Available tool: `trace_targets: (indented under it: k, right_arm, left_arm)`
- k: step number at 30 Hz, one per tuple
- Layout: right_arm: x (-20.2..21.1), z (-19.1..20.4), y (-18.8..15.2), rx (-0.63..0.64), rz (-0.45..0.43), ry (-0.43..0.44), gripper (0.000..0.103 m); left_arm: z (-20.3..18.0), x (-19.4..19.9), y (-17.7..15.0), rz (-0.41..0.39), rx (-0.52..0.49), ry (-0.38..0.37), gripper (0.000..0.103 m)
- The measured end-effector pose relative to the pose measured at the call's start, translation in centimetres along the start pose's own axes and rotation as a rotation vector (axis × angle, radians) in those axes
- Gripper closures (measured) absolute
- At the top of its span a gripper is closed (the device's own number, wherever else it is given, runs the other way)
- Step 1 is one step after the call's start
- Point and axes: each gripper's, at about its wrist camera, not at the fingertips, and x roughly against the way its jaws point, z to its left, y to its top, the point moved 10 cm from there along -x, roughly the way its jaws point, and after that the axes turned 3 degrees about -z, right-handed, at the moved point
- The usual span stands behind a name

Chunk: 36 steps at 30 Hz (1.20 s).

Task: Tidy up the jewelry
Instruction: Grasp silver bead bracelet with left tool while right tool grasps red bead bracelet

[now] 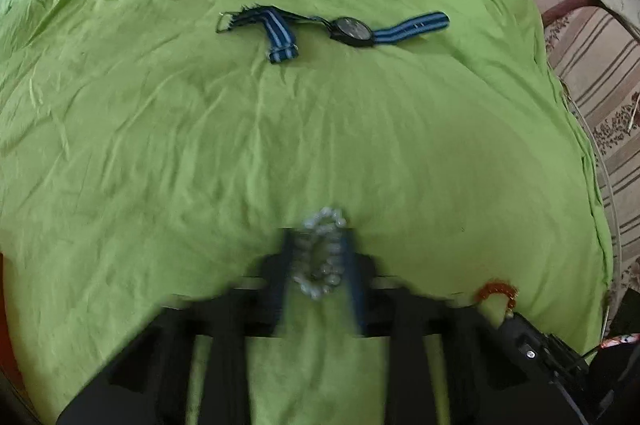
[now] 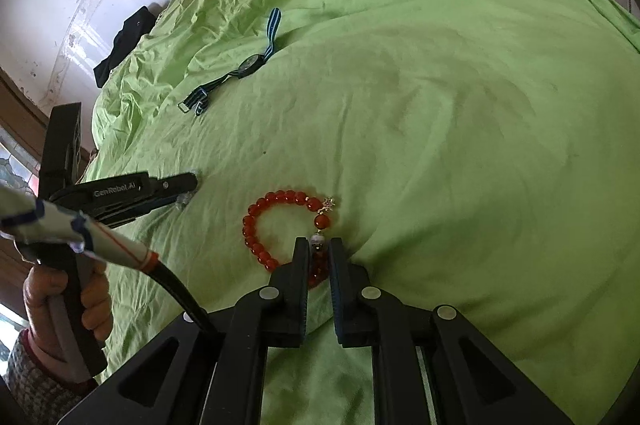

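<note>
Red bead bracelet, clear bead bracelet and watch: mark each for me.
red bead bracelet (image 2: 256, 213), right wrist view, on its left arc of beads.
clear bead bracelet (image 1: 320, 253), left wrist view, on its blurred beads.
watch (image 1: 352, 29), left wrist view, on its dark face.

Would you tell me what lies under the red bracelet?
Only the green sheet shows under the red bracelet. Its near end is clamped between the right gripper's fingers, which hide the cloth there.

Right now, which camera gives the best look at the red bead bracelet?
The right wrist view: the red bead bracelet lies sharp and nearly whole on the green sheet, its lower end clamped by the right gripper. The left wrist view catches only a small orange arc at its lower right.
</note>
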Motion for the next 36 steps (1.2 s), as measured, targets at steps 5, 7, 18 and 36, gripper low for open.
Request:
trace_targets:
  k: [5,7,18,36]
  right_arm:
    - [0.4,0.3,0.0,0.002,-0.001,0.014,0.094]
    - [0.7,0.5,0.1,0.000,-0.004,0.020,0.094]
    - [1.1,0.4,0.5,-0.057,-0.012,0.074,0.090]
    - [0.4,0.6,1.5,-0.047,-0.031,0.064,0.095]
  left_arm:
    - [-1.4,4.0,-2.5,0.014,0.038,-0.143,0.098]
    - [-2.0,6.1,-3.9,0.004,0.035,-0.177,0.098]
    - [-1.6,8.3,-10.7,0.029,-0.037,-0.126,0.097]
    - [-2.1,5.6,-12.8,0.023,-0.089,-0.011,0.097]
